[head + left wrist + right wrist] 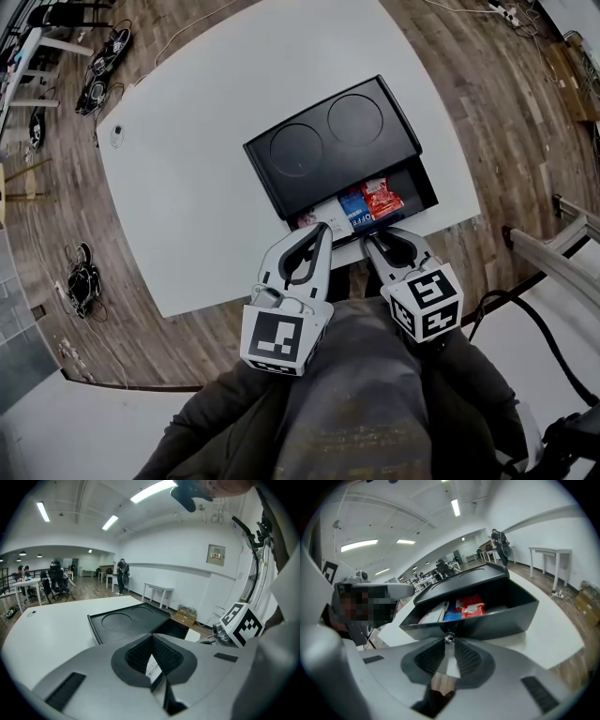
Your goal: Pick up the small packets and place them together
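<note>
On the white table [187, 206] lies a black box [328, 141] whose top bears two round recesses, and its near side stands open as a shallow compartment. Three small packets lie there side by side: a white packet [323, 214] at the left, a blue packet [356, 208] in the middle on which the letters "OFFE" can be read, and a red packet [382, 198] at the right whose print is too small to read. The left gripper [152, 639] hovers just near of the box with its jaws closed on a thin white slip packet [153, 668], printed with letters ending in "ELLOW". The right gripper [449, 637] is at the near wall of the open compartment, its jaws drawn narrow and pinching a small shiny piece [449, 638] at their tips. It may be a knob or a bit of foil, but the view is too poor to say. Each gripper carries a marker cube of black and white squares.
</note>
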Action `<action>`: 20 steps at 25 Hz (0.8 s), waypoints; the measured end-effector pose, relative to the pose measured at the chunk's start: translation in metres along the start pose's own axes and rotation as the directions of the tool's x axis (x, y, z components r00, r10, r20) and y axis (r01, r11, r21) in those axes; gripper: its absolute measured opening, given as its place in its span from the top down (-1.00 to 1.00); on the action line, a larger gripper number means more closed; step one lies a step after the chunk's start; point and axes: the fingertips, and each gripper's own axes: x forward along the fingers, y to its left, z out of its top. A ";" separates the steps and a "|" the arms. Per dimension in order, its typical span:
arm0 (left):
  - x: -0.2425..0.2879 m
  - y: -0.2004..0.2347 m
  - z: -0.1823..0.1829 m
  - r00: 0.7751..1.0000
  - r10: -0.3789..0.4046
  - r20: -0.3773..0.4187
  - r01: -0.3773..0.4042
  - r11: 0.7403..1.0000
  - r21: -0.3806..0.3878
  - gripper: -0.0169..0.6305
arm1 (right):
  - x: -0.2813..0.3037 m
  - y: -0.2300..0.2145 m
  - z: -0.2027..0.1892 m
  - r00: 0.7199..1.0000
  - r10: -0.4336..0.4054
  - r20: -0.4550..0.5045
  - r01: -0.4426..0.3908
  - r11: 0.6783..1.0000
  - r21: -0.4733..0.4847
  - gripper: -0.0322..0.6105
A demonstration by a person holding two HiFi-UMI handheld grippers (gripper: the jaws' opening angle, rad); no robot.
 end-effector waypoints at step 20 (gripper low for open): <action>0.003 -0.011 -0.003 0.999 -0.039 -0.009 0.039 0.999 0.029 0.94 | -0.010 0.004 -0.011 1.000 -0.003 0.016 0.002 1.000 0.022 0.68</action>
